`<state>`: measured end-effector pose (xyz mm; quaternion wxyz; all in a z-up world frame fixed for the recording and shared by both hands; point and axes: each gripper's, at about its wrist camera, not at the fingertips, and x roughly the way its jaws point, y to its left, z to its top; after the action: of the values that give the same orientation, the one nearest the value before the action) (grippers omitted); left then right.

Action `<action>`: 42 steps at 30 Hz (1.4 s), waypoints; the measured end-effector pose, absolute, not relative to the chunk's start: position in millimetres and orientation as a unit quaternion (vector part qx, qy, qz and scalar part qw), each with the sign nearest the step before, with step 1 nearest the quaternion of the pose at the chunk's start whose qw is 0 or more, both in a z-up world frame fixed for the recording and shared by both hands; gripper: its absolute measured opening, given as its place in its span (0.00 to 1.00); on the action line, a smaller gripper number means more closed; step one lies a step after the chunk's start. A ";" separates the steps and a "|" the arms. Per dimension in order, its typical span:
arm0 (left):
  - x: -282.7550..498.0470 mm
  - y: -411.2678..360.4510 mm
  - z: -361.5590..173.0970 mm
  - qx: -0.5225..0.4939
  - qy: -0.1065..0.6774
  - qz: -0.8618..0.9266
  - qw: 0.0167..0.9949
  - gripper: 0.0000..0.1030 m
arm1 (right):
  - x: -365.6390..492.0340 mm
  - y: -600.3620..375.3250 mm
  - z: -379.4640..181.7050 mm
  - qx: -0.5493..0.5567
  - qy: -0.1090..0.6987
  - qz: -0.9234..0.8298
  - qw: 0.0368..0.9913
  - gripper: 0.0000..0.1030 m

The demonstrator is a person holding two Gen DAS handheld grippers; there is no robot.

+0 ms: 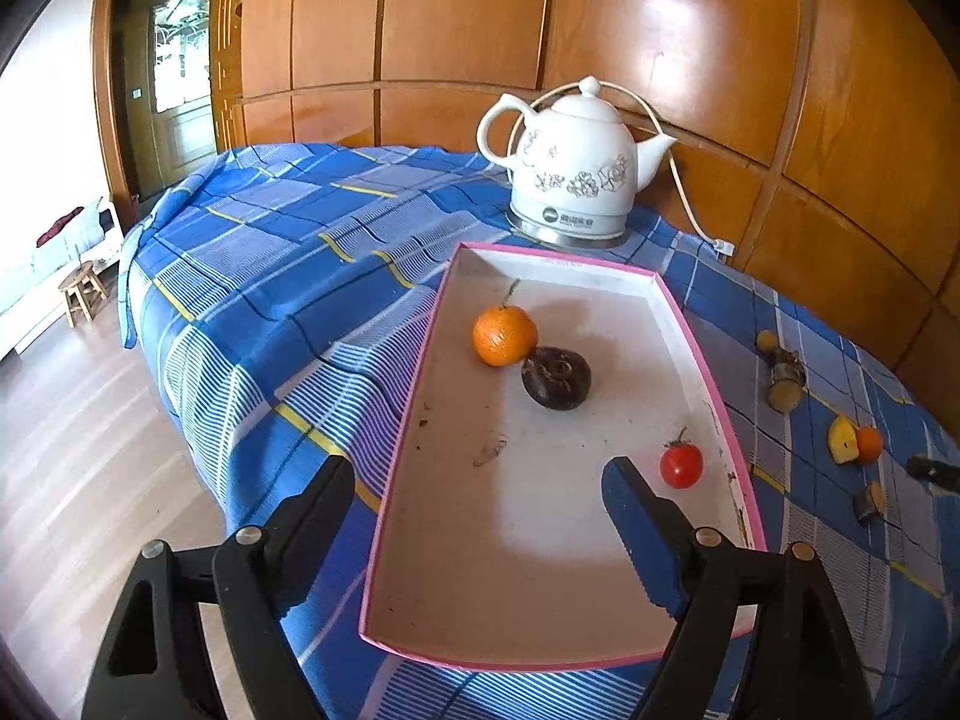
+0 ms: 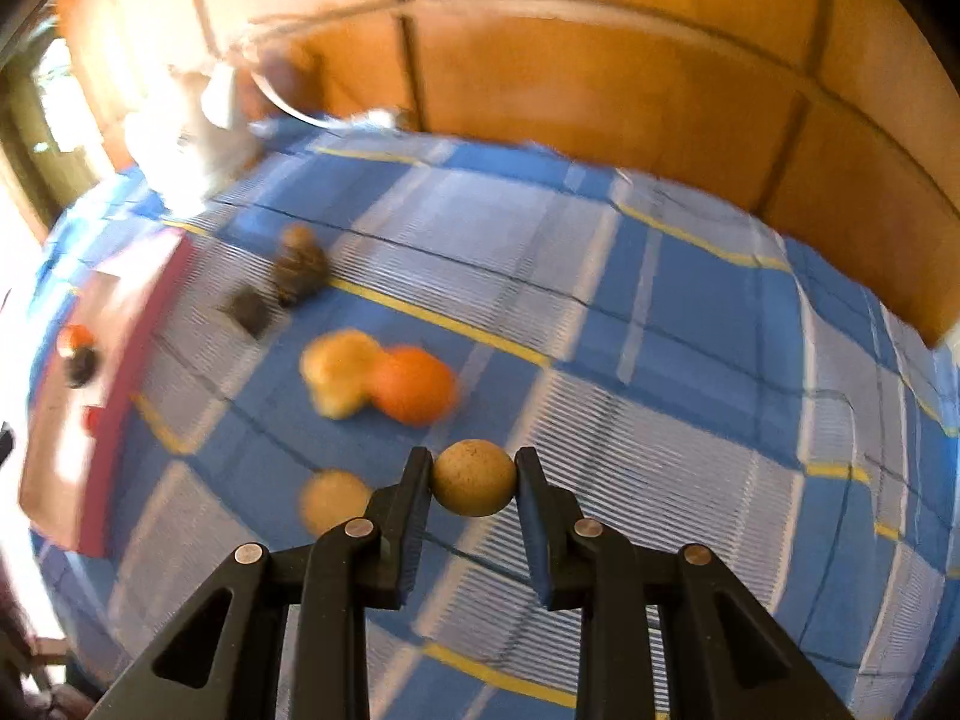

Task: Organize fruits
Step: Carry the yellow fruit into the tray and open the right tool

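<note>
Meanwhile, over a bed spread with a blue checked blanket (image 1: 288,276), you work both grippers on sorting fruit into a pink-rimmed tray (image 1: 414,420).

Your right gripper (image 2: 474,480) has its fingers clamped on a small tan round fruit (image 2: 474,477), one pad on each side at the widest part, so the ball sits centred and cannot roll out. It hangs clear of the blanket, which suggests you are carrying it toward the tray, seen blurred at 9 o'clock in the right wrist view.

Your left gripper (image 1: 480,516) hovers above the near end of the tray with its fingers wide apart and nothing between them. Just off its right finger, at 3 o'clock, lies a small red tomato (image 1: 681,465), likely the piece it set down. Farther up the tray, at 12 o'clock, an orange (image 1: 504,336) touches a dark purple fruit (image 1: 555,384); the raised rim keeps all three from rolling off.

Still loose on the blanket, at 10 to 11 o'clock from the right gripper, wait a second orange (image 2: 417,384) pressed against a yellow piece (image 2: 339,372), another tan fruit (image 2: 333,501) and some brown pieces (image 2: 300,264). A white kettle (image 1: 570,174) stands beyond the tray's far end, out of your path.
</note>
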<state>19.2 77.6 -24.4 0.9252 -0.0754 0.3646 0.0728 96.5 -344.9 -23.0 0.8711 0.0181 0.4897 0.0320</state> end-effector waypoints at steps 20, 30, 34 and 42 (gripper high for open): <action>10.9 107.2 -29.4 -0.103 0.358 0.086 0.924 0.84 | 138.4 -87.6 -11.6 0.008 0.464 0.270 0.844 0.28; 11.7 103.7 -32.7 -0.100 0.360 0.078 0.924 0.84 | 140.9 -92.6 -21.4 0.021 0.475 0.257 0.842 0.35; 12.1 97.1 -32.5 -0.094 0.363 0.070 0.924 0.84 | 127.3 -113.7 -15.2 0.011 0.468 0.246 0.848 0.36; 10.5 82.7 -25.9 -0.079 0.360 0.055 0.928 0.84 | 101.1 -159.5 -8.2 -0.019 0.462 0.214 0.860 0.37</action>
<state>10.5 82.7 -25.9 0.9281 -0.0794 0.3596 0.0546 101.1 -159.5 -8.2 0.8603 -0.0192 0.4621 0.2144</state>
